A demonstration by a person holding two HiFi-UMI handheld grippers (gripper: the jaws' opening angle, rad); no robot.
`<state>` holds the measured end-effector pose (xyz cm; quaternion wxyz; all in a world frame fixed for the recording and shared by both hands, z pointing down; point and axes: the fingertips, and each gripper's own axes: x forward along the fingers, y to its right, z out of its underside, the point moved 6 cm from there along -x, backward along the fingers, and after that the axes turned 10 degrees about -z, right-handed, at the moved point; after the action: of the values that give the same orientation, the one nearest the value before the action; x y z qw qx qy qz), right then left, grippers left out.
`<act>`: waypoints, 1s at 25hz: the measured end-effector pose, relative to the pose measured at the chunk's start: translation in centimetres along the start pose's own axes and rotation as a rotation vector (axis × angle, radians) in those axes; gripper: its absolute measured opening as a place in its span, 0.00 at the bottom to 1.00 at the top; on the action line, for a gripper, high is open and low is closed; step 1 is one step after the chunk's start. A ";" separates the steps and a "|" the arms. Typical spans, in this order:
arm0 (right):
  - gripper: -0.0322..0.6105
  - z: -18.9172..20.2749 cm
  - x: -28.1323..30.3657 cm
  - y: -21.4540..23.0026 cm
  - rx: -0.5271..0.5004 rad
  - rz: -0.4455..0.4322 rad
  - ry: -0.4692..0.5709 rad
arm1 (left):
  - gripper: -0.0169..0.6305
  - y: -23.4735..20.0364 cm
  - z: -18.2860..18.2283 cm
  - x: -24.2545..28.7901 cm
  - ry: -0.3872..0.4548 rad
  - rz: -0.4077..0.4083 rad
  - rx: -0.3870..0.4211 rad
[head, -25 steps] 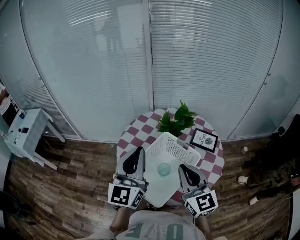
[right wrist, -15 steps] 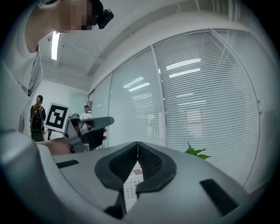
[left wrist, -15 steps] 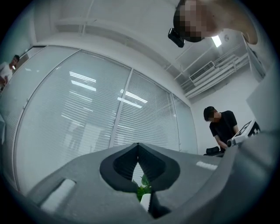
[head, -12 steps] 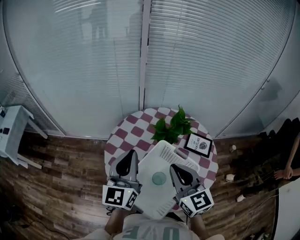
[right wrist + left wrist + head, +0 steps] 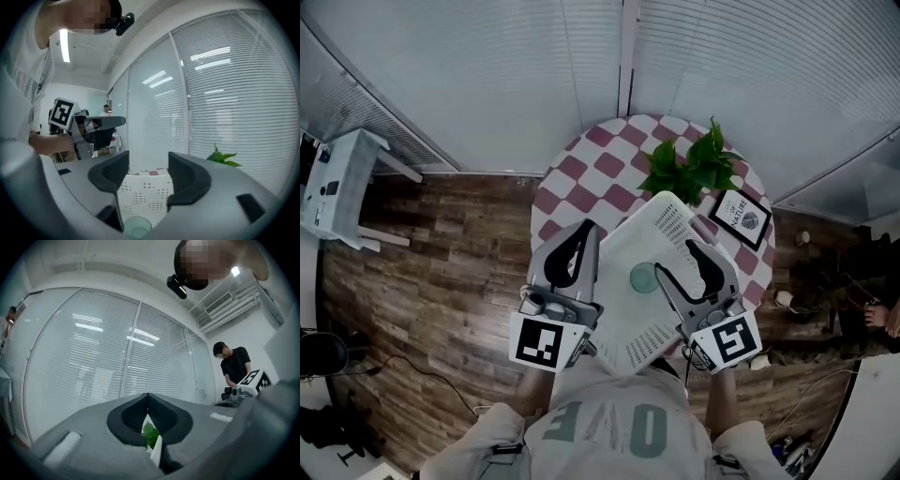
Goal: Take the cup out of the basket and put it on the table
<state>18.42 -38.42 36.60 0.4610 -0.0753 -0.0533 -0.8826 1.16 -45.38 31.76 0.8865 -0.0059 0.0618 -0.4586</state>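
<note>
A translucent green cup (image 5: 644, 277) stands upright inside the white perforated basket (image 5: 661, 220) on the round checkered table (image 5: 581, 183). My right gripper (image 5: 674, 257) hovers over the basket's right part, just right of the cup; its jaws are opening and nothing is between them. In the right gripper view the cup (image 5: 137, 228) sits low, below the spread jaws of the right gripper (image 5: 147, 161), with the basket's wall (image 5: 143, 194) behind. My left gripper (image 5: 587, 228) is shut and empty at the basket's left edge. The left gripper view shows the left gripper's (image 5: 147, 397) tips meeting.
A green potted plant (image 5: 689, 169) and a framed picture (image 5: 741, 217) stand at the table's far right side. A small white side table (image 5: 342, 187) stands on the wooden floor to the left. A person in black (image 5: 234, 366) stands off to the right.
The right gripper's jaws have gone from shut to spread apart beside the cup. The head view has shifted, so the table and basket sit higher and further right in the picture.
</note>
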 end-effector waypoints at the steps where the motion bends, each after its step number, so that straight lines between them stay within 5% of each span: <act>1: 0.49 0.1 0.5 -0.2 -0.019 -0.038 -0.002 | 0.03 -0.1 0.1 -0.1 -0.003 -0.001 0.004; 4: 0.50 1.1 1.9 -1.0 -0.061 -0.171 -0.105 | 0.03 -0.5 0.8 -0.3 -0.013 0.004 0.009; 14: 0.50 9.4 4.3 -3.2 -0.365 -0.531 -0.765 | 0.03 -1.8 3.4 -1.4 -0.097 -0.024 -0.021; 25: 0.46 17.6 5.9 -4.3 -0.557 -0.781 -1.088 | 0.03 -1.7 4.7 -2.6 -0.126 -0.060 -0.026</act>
<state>13.03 -37.90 54.83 -0.0162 -0.5940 -0.0715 -0.8011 -1.17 -44.43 36.84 0.8743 -0.0482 0.0118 -0.4829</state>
